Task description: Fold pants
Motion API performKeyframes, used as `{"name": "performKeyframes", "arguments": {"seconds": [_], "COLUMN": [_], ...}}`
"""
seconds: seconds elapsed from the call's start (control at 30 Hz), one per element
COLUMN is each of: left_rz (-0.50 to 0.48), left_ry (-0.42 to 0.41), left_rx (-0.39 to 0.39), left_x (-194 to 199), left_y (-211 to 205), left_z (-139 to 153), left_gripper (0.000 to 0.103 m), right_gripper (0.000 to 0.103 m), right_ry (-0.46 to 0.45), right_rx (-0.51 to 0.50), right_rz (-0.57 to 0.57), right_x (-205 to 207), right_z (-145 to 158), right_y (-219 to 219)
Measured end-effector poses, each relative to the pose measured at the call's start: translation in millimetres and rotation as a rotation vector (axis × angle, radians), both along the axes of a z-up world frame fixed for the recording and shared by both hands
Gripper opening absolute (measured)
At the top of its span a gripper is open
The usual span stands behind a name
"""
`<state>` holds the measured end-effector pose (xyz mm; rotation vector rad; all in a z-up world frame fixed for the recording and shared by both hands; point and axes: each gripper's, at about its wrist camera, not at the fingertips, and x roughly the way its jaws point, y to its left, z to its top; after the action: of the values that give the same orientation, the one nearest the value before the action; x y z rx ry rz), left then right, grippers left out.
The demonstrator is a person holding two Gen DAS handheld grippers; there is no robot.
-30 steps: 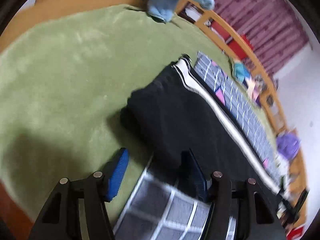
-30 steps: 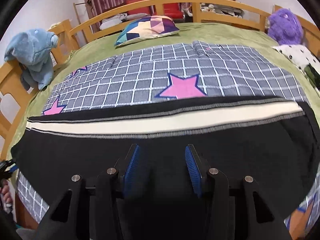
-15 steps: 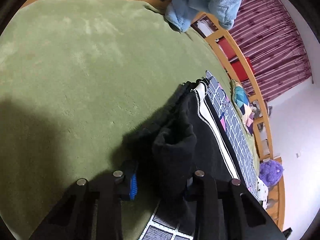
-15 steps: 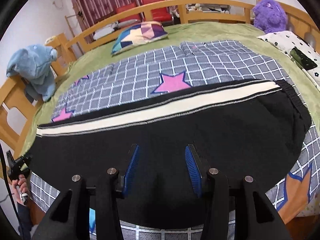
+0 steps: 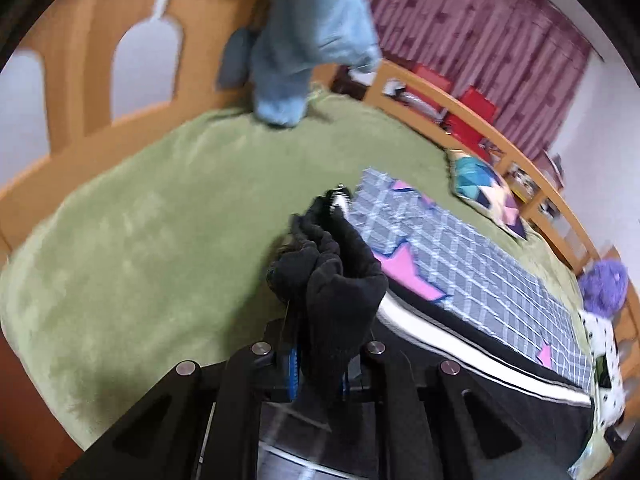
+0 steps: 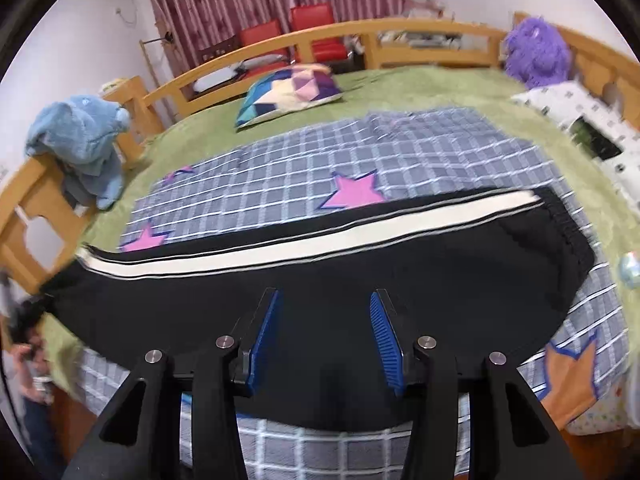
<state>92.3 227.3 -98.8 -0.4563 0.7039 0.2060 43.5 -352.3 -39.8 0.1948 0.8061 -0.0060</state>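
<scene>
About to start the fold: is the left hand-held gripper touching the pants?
Touching. The left wrist view shows the left hand-held gripper shut on a bunched end of the black pants, fabric pinched between its pads.

Black knit pants [image 6: 360,276] with a white side stripe, spread lengthwise from nine to three o'clock; the cuff end [image 5: 340,292] is bunched and raised at nine o'clock.
</scene>
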Motion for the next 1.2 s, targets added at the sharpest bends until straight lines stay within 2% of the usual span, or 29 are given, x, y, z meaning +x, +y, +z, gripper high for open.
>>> {"name": "performKeyframes", "arguments": {"seconds": [0.13, 0.27, 0.33, 0.47, 0.6, 0.67, 0.97, 1.13, 1.2], "left_rz": [-0.06, -0.083, -0.098, -0.146, -0.22, -0.265, -0.516, -0.694, -0.727], "left_ry": [-0.02, -0.051, -0.061, -0.074, -0.08, -0.082, -0.05, 0.015, 0.082], "left_rx": [0.054, 0.103, 0.128, 0.16, 0.181, 0.194, 0.2, 0.234, 0.242], "left_x": [0.6, -7.7, -9.9, -10.9, -9.4, -7.1, 5.3, -6.6, -7.1], "left_y": [-39.2, -70.5, -87.7, -127.4, -178.3, -206.3, -340.8, -417.1, -435.7], "left_z": [33.7, 57.3, 65.8, 74.9, 76.4, 74.5, 37.4, -12.4, -38.9], "left_gripper": [0.013, 0.013, 0.013, 0.012, 0.011, 0.011, 0.01, 0.011, 0.011], "right_gripper": [0.048, 0.048, 0.047, 0.047, 0.047, 0.047, 0.047, 0.047, 0.047], "right_ry": [-0.028, 0.042, 0.063, 0.051, 0.1, 0.097, 0.088, 0.087, 0.09], "right_rx": [0.058, 0.037, 0.023, 0.064, 0.133, 0.134, 0.164, 0.22, 0.228], "right_rz": [-0.017, 0.012, -0.01, 0.005, 0.002, -0.007, -0.069, -0.12, -0.122], "right_x": [-8.4, -5.3, -4.2, -4.1, 3.4, 3.0, -12.5, -15.1, -13.5], "right_z": [-26.1, -55.8, -61.8, -63.3, -74.7, -77.1, -79.4, -81.0, -81.1], "right_y": [-11.1, -19.2, -25.3, -37.9, -51.0, -55.9, -87.4, -108.7, -109.0]}}
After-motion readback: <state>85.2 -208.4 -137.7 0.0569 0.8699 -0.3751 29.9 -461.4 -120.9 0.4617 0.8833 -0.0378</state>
